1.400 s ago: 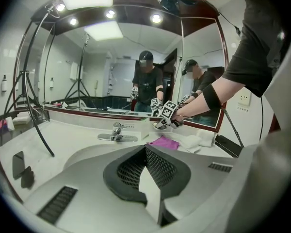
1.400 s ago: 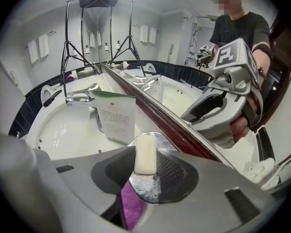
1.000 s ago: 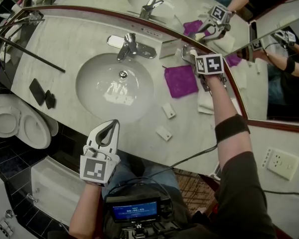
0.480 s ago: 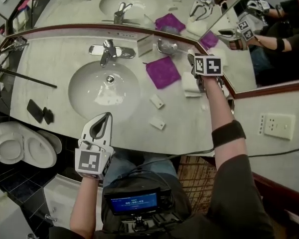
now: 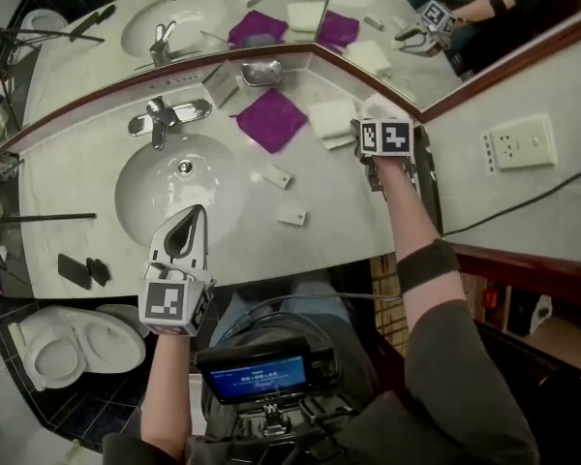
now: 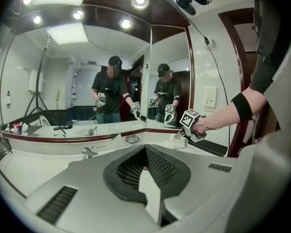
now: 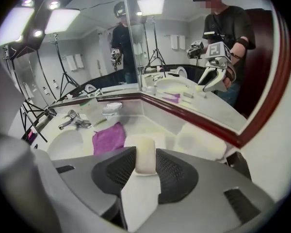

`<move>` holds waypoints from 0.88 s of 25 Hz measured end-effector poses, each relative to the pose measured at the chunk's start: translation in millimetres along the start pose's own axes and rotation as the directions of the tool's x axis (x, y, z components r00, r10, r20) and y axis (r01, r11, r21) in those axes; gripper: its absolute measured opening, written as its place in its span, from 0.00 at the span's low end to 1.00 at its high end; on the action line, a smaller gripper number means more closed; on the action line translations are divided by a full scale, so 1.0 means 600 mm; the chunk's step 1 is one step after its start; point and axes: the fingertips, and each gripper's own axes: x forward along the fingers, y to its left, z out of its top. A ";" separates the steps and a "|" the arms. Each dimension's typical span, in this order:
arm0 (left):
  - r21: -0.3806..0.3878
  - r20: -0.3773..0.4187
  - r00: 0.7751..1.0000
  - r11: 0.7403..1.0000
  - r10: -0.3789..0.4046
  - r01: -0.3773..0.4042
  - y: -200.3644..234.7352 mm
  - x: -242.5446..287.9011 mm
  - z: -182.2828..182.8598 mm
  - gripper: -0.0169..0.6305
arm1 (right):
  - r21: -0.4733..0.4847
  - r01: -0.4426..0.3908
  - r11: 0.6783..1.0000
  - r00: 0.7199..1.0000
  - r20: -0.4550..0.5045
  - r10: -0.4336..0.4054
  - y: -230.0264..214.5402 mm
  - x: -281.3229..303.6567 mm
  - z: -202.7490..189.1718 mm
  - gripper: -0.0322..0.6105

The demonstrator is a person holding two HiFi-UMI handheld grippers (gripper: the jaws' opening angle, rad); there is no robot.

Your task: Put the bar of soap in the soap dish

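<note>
A cream bar of soap [image 7: 146,161] stands on edge between the mesh pads of my right gripper [image 7: 146,150], which is shut on it. That gripper hovers over the counter's right end, by the folded white towels [image 5: 331,119]. The metal soap dish [image 5: 261,71] sits against the mirror behind the purple cloth [image 5: 271,117]; the right gripper view shows the soap dish [image 7: 111,108] off to the left and farther away. My left gripper [image 5: 184,229] is shut and empty over the front rim of the sink basin [image 5: 145,201].
A chrome faucet [image 5: 160,117] stands behind the basin. Two small white packets [image 5: 277,175] lie on the counter [image 5: 77,192] right of the sink. Dark objects [image 5: 77,271] rest at the left front edge. Mirrors meet at the back corner. A wall socket [image 5: 518,143] is at right.
My right gripper has swung to the right, from beside the purple cloth to past the folded towels. The left gripper has stayed over the sink's front edge, a little higher.
</note>
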 end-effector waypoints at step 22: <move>0.036 -0.025 0.997 0.997 -0.068 0.069 -0.053 0.020 0.002 0.03 | -0.007 0.043 0.999 0.944 -0.328 -0.042 0.010 0.021 -0.335 0.06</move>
